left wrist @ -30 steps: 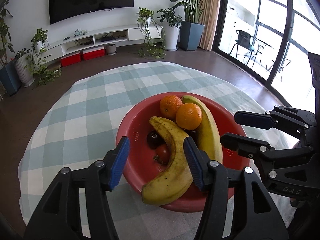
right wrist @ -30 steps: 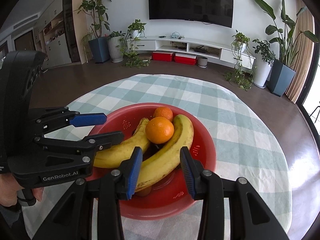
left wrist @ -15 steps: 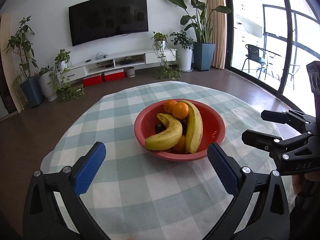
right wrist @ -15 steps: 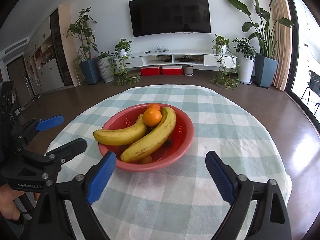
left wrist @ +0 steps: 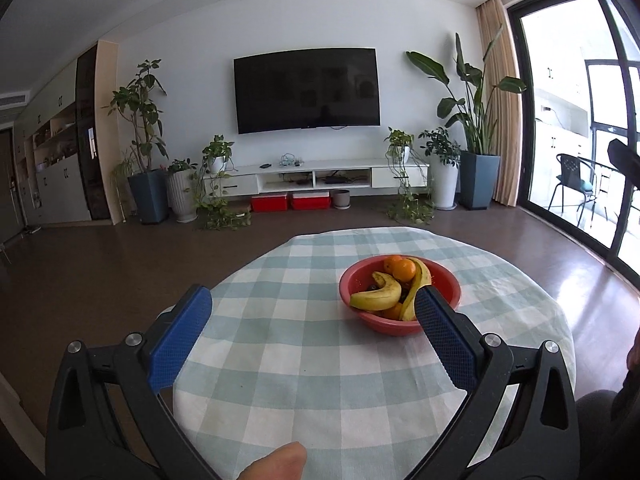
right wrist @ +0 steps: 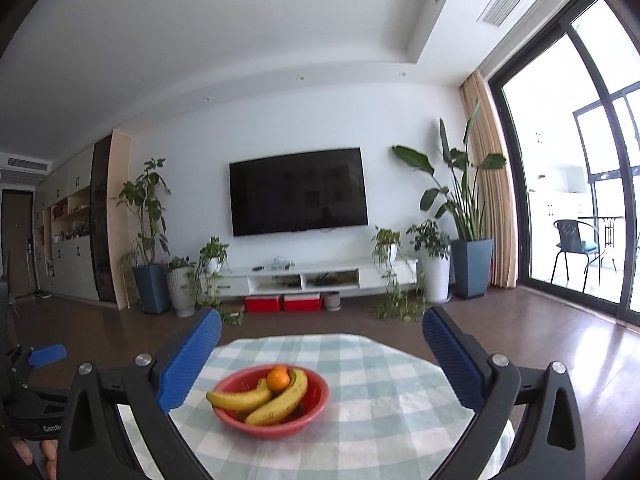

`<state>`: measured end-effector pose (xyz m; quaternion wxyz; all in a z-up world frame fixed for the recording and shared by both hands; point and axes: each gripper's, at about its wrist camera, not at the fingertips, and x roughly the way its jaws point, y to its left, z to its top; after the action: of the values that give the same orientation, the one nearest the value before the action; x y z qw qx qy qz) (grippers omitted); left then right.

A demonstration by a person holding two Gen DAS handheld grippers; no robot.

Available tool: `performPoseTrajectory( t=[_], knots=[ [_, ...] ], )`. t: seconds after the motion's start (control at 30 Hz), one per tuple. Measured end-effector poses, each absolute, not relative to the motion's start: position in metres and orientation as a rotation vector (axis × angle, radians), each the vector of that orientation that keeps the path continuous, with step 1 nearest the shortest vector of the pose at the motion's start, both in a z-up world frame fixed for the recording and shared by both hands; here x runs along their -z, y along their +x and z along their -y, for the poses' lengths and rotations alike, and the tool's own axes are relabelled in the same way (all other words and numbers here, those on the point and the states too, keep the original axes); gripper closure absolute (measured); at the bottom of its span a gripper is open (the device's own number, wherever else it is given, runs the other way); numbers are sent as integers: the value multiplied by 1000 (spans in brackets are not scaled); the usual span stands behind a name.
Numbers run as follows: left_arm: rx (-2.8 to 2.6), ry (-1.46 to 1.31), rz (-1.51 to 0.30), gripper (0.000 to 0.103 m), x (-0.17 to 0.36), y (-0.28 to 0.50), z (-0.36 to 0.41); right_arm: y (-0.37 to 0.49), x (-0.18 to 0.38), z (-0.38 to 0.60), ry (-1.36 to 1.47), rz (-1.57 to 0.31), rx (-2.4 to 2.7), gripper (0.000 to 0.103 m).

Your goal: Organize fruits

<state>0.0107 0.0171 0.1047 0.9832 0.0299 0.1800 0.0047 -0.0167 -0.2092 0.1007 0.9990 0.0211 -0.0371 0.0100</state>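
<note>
Right wrist view — both tongs [right wrist: 320, 364] [left wrist: 310, 334] spread, empty; bowl [right wrist: 316, 402] holds two bananas [right wrist: 280, 402], one visible orange [right wrist: 278, 378].

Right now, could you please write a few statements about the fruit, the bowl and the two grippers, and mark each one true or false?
1. The red bowl stands on the checked tablecloth. True.
2. The left gripper is shut on a banana. False: it is open and holds nothing.
3. Both bananas lie in the bowl. True.
4. The right gripper is shut. False: its jaws are wide open.
5. An orange rests on top of the bananas. True.
</note>
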Motion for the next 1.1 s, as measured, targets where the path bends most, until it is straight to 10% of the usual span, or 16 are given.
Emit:
performPoseTrajectory(
  t=[0.13, 0.53, 1.1],
  knots=[
    [4, 51, -369, 0, -112, 3, -15, -36, -116, 209, 35, 130, -3, 0],
    [21, 66, -577, 0, -71, 9, 10, 27, -49, 218, 34, -476, 26, 0],
    [30, 31, -677, 0, -38, 32, 7, 17, -16, 209, -3, -567, 22, 0]
  ],
)
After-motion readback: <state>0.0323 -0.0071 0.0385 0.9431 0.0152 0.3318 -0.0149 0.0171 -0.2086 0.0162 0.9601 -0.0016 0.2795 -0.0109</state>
